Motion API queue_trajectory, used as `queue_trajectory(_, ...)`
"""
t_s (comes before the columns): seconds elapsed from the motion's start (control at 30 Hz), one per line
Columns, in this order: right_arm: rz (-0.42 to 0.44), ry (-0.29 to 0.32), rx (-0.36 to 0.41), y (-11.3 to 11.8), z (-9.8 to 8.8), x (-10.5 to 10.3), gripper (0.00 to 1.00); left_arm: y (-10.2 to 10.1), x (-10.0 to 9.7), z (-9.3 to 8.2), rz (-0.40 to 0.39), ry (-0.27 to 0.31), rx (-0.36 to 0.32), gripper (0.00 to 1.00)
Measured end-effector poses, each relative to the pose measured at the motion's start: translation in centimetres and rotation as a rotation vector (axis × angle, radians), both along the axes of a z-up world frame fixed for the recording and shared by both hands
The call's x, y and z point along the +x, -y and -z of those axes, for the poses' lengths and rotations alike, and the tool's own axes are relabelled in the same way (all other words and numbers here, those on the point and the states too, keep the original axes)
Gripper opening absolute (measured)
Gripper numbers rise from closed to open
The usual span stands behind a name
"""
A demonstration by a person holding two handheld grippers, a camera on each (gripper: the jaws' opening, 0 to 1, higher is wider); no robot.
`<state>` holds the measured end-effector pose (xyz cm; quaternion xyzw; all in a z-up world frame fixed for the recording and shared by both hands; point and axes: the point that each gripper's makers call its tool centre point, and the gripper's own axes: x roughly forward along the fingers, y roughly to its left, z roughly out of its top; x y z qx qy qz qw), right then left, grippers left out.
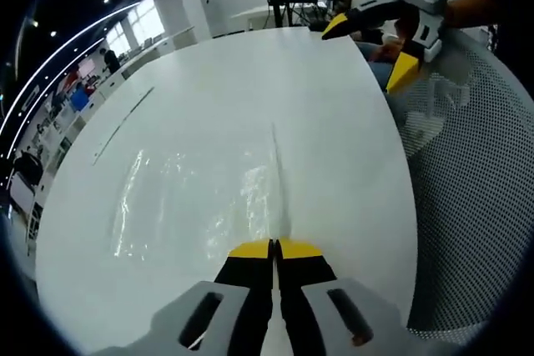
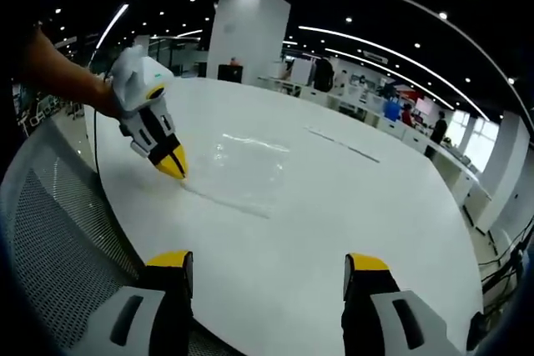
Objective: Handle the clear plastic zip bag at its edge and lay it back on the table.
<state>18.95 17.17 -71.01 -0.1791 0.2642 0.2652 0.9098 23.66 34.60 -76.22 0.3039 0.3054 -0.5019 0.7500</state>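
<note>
Flat on the white worktop (image 1: 334,122), the clear plastic zip bag (image 1: 200,198), creased and glinting, near the curved edge closest to the person. In the left gripper view, left gripper (image 1: 274,249) with yellow tips pressed together, pinched on the bag's near edge where the straight zip strip runs away from the tips. Seen from the right gripper view, the same left gripper (image 2: 173,165) angled down, tips closed at the bag's (image 2: 246,164) corner, held by a bare forearm (image 2: 58,68) coming in from the left.

Right gripper (image 2: 269,266) spread wide, yellow-tipped jaws well apart, nothing between them, poised above the bare worktop (image 2: 334,206) and apart from the bag. In the left gripper view, that right gripper (image 1: 390,35) up at the far right, jaws likewise apart, off beyond the worktop's edge.

Beside the worktop, a white mesh surface (image 1: 476,164), perforated. Farther back, an open office with ceiling lights, a white column (image 2: 249,35) and desks.
</note>
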Motion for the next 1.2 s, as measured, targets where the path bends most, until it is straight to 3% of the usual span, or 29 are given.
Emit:
queue_trajectory(0.27, -0.049, 0.016, -0.021, -0.6, -1.1, 0.9, 0.73, -0.4, -0.4, -1.7, -0.003, 0.035, -0.006, 0.0)
queue_trajectory(1.2, -0.193, 0.036, -0.01, -4.1, -4.0, 3.1, 0.62, 0.5, -1.7, -3.8, 0.032, 0.083, -0.02, 0.0)
